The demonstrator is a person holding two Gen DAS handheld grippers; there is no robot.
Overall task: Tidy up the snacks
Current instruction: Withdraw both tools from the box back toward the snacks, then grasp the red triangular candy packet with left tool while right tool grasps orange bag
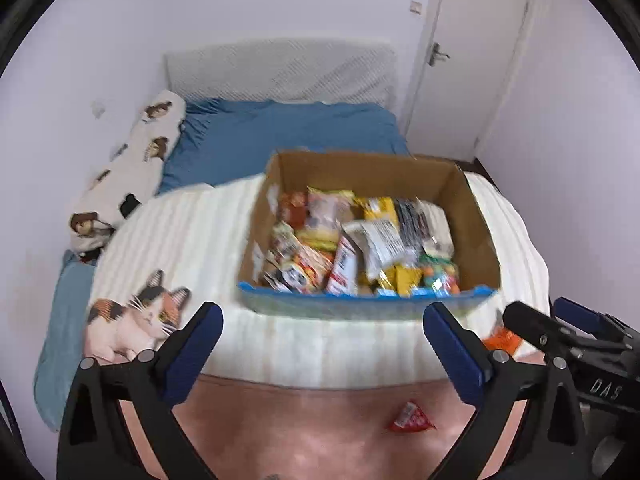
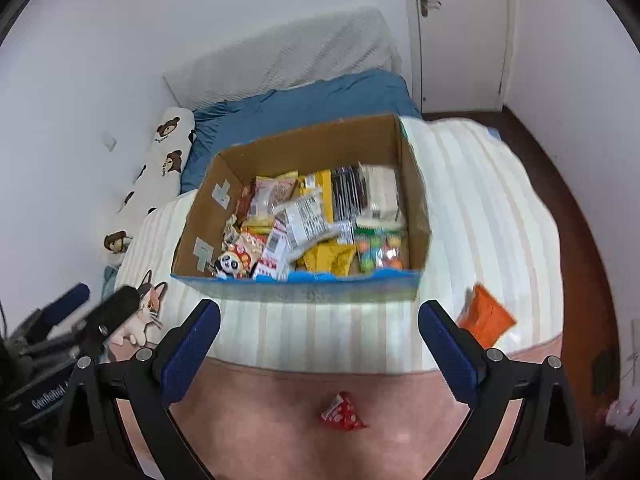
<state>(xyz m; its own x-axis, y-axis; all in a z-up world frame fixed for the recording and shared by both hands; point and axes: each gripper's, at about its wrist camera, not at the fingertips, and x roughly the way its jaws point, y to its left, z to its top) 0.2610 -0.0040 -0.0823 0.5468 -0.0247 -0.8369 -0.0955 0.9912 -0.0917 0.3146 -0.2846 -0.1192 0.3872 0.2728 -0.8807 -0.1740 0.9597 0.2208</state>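
cardboard box (image 2: 304,216) brims with mixed snack packets; red packet (image 2: 342,418) and orange packet (image 2: 486,316) lie outside. left gripper (image 1: 322,344) and right gripper (image 2: 320,340) both spread wide, holding nothing.

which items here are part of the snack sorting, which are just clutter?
Job:
cardboard box full of snack packets
red triangular packet on the pink cover
orange packet right of the box
left gripper, right gripper, both open and empty

Lying about:
cat plush
bear-print pillow
blue sheet
door
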